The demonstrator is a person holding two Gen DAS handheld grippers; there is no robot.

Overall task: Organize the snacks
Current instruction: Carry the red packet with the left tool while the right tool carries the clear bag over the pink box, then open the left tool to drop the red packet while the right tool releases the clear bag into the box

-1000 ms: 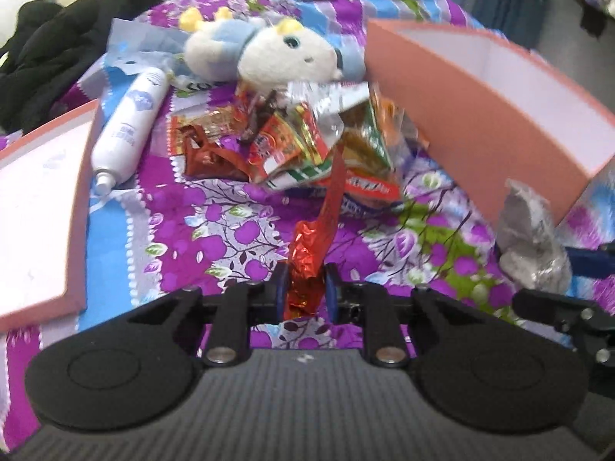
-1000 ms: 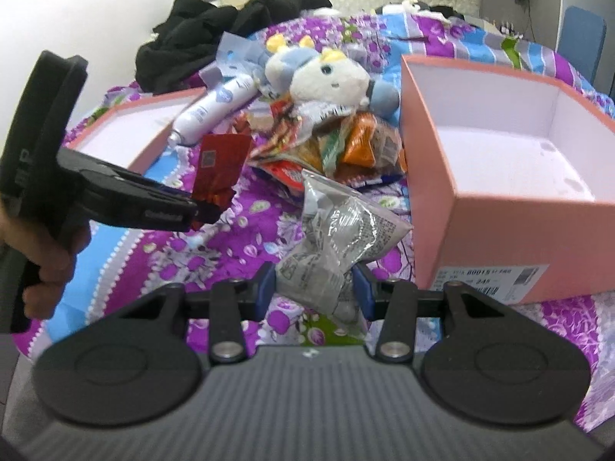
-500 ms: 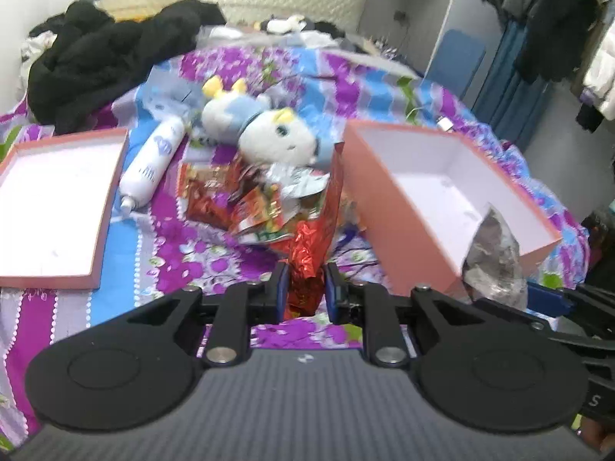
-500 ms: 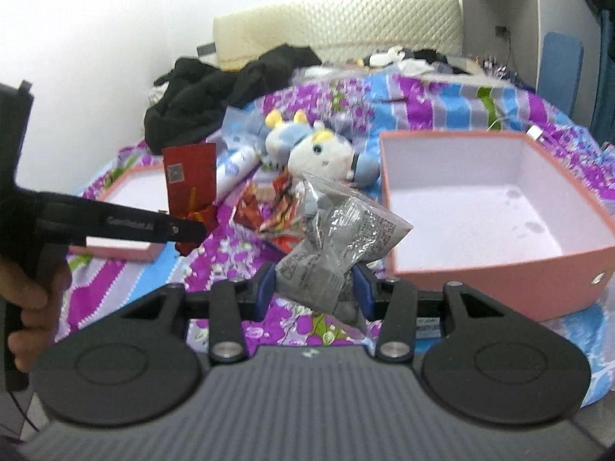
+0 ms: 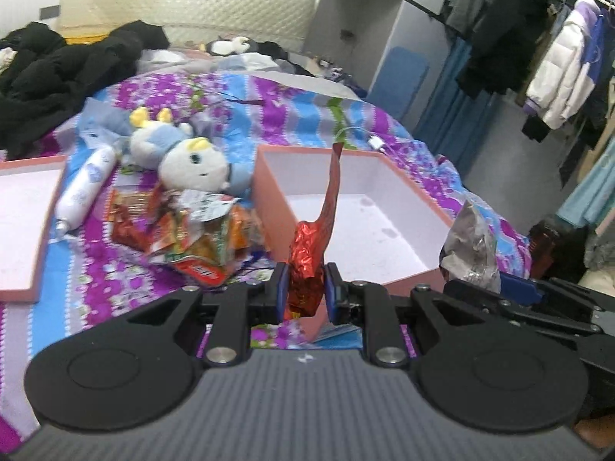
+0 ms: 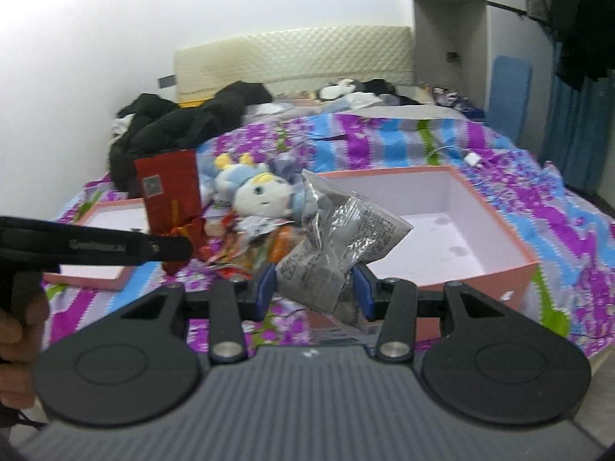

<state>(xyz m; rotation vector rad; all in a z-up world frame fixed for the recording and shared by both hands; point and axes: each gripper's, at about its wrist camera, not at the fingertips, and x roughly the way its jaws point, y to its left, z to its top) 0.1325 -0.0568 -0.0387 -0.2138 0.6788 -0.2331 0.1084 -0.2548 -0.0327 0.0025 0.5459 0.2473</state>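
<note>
My left gripper (image 5: 306,292) is shut on a red foil snack packet (image 5: 313,246), held up in the air before the near left corner of the open pink box (image 5: 269,192). My right gripper (image 6: 315,288) is shut on a silver-grey snack bag (image 6: 338,242), raised in front of the same pink box (image 6: 511,246). The silver bag also shows at the right of the left wrist view (image 5: 471,246), and the red packet at the left of the right wrist view (image 6: 169,192). A pile of snack packets (image 5: 184,226) lies on the bed left of the box.
A plush toy (image 5: 184,157) and a white bottle (image 5: 82,188) lie beyond the pile. The pink box lid (image 5: 23,223) lies at the left. Black clothes (image 5: 69,73) are heaped at the bed's head. Coats (image 5: 557,61) hang at the right.
Both grippers have risen well above the bed with their packets still held. The views now look down into the pink box from higher up.
</note>
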